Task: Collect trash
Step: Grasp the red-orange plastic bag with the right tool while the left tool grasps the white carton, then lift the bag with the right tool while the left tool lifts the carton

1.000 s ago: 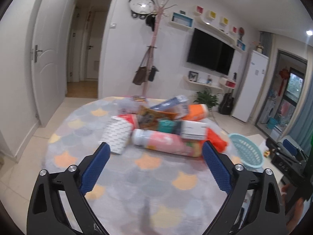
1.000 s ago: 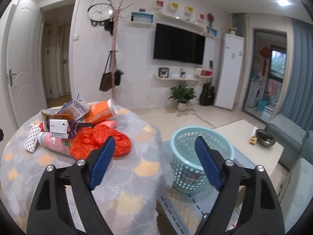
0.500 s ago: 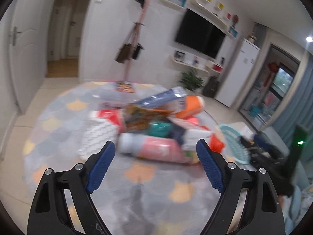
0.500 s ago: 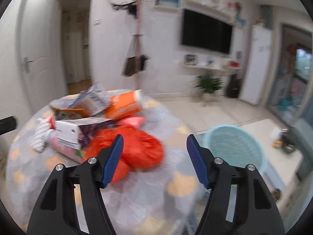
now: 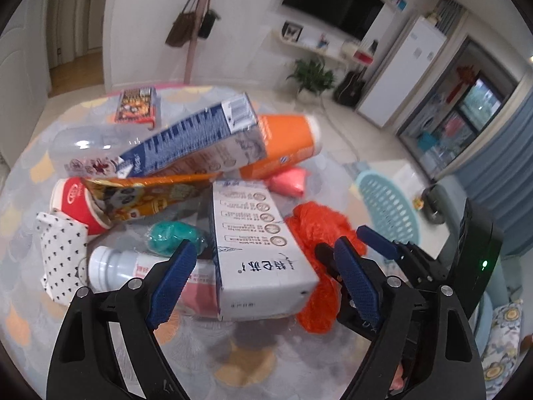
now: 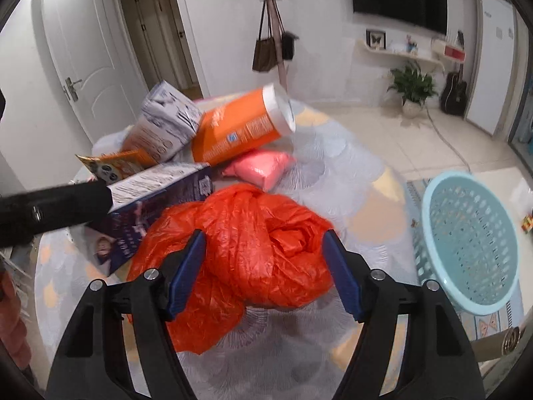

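Both grippers have closed in on the trash pile within the last second. The left gripper (image 5: 263, 268) now straddles a white carton (image 5: 258, 246), jaws spread, not yet gripping. The right gripper (image 6: 266, 266) brackets a crumpled orange bag (image 6: 253, 243), also unclenched. Pickups look imminent (nothing is lifted yet). The pile sits on a round table (image 6: 349, 180) with a scalloped pastel cloth. A teal basket (image 6: 473, 243) waits on the floor at 3 o'clock. Living room: door, television, plant.

I see white walls, a wall-mounted television (image 6: 399, 0) and a white door (image 6: 86, 56). A potted plant (image 6: 413, 88) stands on the pale tiled floor (image 6: 416, 146).
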Available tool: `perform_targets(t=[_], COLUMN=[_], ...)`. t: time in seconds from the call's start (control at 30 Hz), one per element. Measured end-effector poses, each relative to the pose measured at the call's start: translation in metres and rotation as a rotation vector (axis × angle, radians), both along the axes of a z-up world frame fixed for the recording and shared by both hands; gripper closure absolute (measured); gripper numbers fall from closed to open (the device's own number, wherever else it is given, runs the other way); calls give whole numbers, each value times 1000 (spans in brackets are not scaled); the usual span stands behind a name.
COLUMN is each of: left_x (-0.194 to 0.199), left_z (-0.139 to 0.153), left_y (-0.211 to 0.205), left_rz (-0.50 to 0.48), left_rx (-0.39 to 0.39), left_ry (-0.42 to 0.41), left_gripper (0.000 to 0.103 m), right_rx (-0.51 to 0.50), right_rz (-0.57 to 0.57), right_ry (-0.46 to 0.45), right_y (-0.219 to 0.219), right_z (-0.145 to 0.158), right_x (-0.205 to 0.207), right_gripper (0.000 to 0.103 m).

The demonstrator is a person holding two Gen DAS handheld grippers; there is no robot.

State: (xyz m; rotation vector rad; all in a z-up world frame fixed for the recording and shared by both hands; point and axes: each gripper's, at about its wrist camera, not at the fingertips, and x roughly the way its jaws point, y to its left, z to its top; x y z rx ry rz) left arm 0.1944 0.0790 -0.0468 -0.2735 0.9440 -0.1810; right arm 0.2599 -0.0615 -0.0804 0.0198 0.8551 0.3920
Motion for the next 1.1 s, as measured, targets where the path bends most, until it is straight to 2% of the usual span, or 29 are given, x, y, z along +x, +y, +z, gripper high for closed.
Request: perform_targets(t=[0.1,0.13,0.27,0.37,0.47,0.57,0.73,0.97,1.1], left_x=[2,-2,-9,-14,-21,-25,-43,-109,-150], left_z=[-12,-12,-12,-14,-18,-16,-8,11,5], left_y=[0,1,3,3,5,11,20,51,65], left_rz=[-11,-13,-12,-20,-26,-16,-17,64,113], left_rx=[15,24,67,86,79,49,-11,7,90], left_ry=[51,50,48,58,63,28,-34,-127,-134], left_gripper=[32,32,37,42,45,50,50,51,50], right_rx=[-3,-8,-14,-18,-21,-15,4,3,-40], right_rz=[13,15,32,38,32,25,17,42,60], right_ry=[0,-3,-2,-8,-16,-19,-28,-43,-41], right_y=[1,1,0,-2,-3,-6,-13,-14,-3], right_z=[-5,-6,-9,-7,-5,-1,6,13,7], right_x=[2,1,0,-8,-13,-16,-24,-35,-38], right_gripper=[35,37,56,65,69,72,74,74,73])
